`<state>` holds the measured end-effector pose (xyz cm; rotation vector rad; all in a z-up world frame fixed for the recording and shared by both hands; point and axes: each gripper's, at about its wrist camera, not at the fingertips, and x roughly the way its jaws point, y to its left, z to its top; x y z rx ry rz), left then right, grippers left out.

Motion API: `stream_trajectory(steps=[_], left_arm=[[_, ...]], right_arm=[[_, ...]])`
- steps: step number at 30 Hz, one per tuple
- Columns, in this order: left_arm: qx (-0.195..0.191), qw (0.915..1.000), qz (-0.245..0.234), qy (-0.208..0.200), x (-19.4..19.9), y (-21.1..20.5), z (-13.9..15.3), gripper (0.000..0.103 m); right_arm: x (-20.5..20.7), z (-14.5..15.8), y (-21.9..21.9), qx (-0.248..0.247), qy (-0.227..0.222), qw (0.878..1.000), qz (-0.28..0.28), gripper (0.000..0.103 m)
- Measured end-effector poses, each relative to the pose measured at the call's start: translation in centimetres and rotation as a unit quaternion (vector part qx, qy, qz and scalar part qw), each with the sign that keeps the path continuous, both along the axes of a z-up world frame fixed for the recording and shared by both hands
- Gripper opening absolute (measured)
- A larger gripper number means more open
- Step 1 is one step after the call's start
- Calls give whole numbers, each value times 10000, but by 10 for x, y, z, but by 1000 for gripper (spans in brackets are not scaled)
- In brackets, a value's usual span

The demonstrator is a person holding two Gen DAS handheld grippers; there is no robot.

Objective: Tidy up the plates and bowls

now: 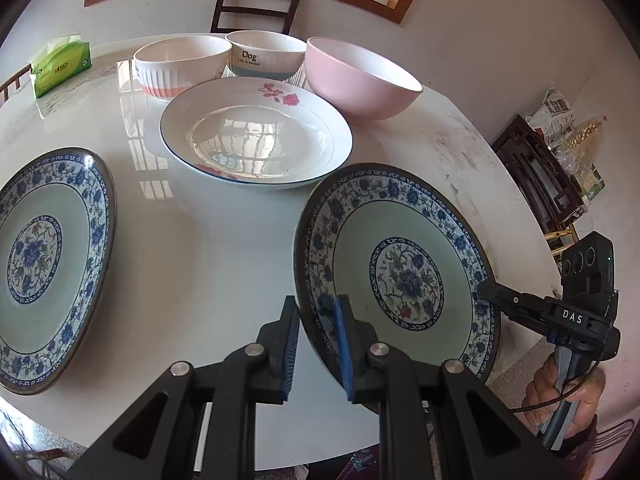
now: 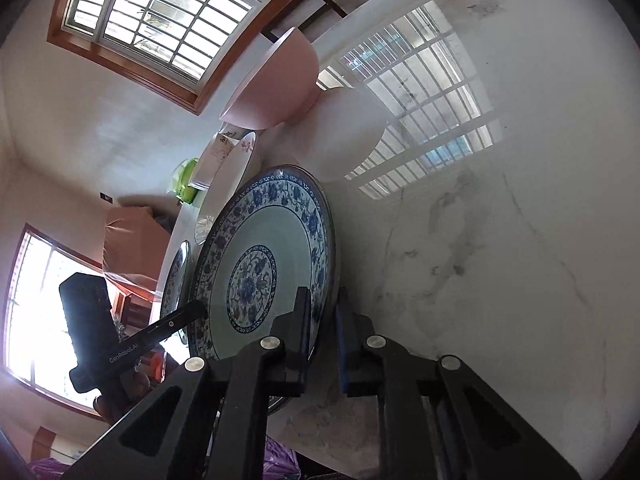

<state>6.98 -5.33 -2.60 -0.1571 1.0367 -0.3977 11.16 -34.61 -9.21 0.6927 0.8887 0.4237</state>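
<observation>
White table (image 1: 208, 248): both claws (image 1: 316, 344) (image 2: 322, 340) pinch the blue-patterned plate's (image 1: 400, 240) opposite rims.

Left wrist view is looking steeply down along its fingers, close over the white table (image 1: 208, 248), facing the window wall. Right wrist view is sitting low at the table edge, rolled sideways. Both are sharing the blue-patterned plate (image 1: 400, 264) (image 2: 268, 248) and pink bowl (image 1: 360, 80) (image 2: 276, 80).

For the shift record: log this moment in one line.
stage: grasping | left gripper: shut on blue floral plate near rim | right gripper: shut on same plate's opposite rim | plate: tilted off table
</observation>
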Motion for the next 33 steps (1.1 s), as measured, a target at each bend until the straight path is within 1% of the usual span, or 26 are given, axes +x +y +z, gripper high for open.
stream_trajectory(steps=[6,15,18,25,33], left_arm=[[-41,9997,209,-141,-6,15,11,18],[-88,9985,404,-357,-18,33,23,18],[-85,9975,492,-498,-24,41,30,18],[-131,9944,831,-636,-35,74,39,18],[-78,9871,1434,-704,-42,129,43,18]], right_arm=[[-4,3,11,72,-27,9999,95,13],[-12,17,31,48,-227,9995,209,13],[-15,23,37,65,-300,9992,254,14],[-11,38,63,29,-455,9977,499,14],[14,44,114,-13,-489,9942,961,14]])
